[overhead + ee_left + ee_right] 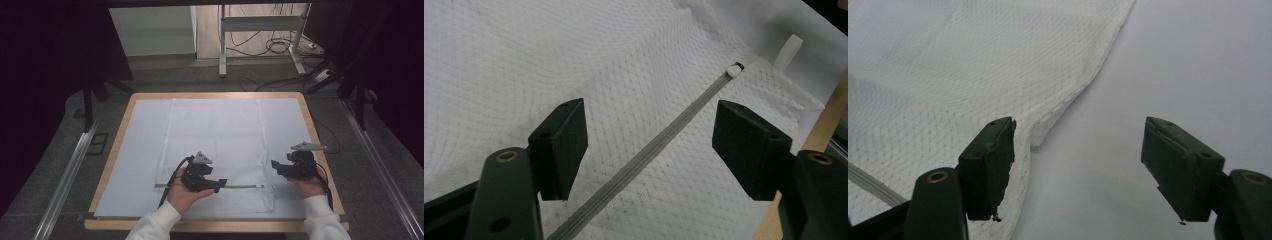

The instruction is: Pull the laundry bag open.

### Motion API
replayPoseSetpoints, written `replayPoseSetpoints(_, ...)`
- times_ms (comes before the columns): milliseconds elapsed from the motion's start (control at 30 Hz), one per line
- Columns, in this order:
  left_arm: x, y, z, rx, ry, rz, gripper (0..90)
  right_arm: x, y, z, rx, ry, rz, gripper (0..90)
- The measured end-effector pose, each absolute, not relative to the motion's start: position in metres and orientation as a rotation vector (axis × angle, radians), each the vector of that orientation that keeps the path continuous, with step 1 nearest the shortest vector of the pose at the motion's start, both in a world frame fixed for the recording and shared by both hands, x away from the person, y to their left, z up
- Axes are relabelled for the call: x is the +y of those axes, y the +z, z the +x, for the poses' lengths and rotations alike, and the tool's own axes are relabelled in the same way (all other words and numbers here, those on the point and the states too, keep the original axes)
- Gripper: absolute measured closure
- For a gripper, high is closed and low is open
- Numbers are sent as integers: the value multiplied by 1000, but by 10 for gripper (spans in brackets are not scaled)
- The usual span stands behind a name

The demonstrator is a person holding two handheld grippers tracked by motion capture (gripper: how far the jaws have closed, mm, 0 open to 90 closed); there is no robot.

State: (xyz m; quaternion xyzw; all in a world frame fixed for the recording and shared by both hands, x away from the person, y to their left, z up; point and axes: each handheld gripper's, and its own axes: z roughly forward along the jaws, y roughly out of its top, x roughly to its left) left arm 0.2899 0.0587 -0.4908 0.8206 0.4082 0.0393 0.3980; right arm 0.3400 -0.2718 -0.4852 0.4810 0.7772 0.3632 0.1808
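Left tool (216,184) wide, straddling zipper (644,161) of white mesh laundry bag (215,135); right tool (276,167) wide, empty, by bag edge

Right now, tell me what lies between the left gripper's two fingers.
In the left gripper view, the left gripper stands open over the white mesh bag; its grey zipper runs diagonally between the fingers, toward the zipper pull.

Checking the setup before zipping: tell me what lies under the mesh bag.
The white mesh laundry bag lies flat on a pale blue sheet that covers the wooden table. The sheet shows around the bag; the part beneath it is covered, as is anything inside the bag.
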Motion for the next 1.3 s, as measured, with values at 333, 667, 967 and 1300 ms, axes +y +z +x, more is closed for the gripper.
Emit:
replayPoseSetpoints(333,50,-492,292,1038,69,2071,300,-273,-485,340,2198,1024,1354,287)
replayPoseSetpoints(667,28,-494,298,1022,22,2081,318,-276,-483,340,2177,1034,1363,287)
replayPoseSetpoints(967,13,-495,301,1011,1,2096,330,-276,-484,340,2177,1032,1363,287)
replayPoseSetpoints(1300,0,-496,301,988,-12,2106,337,-277,-484,340,2177,1028,1364,287)
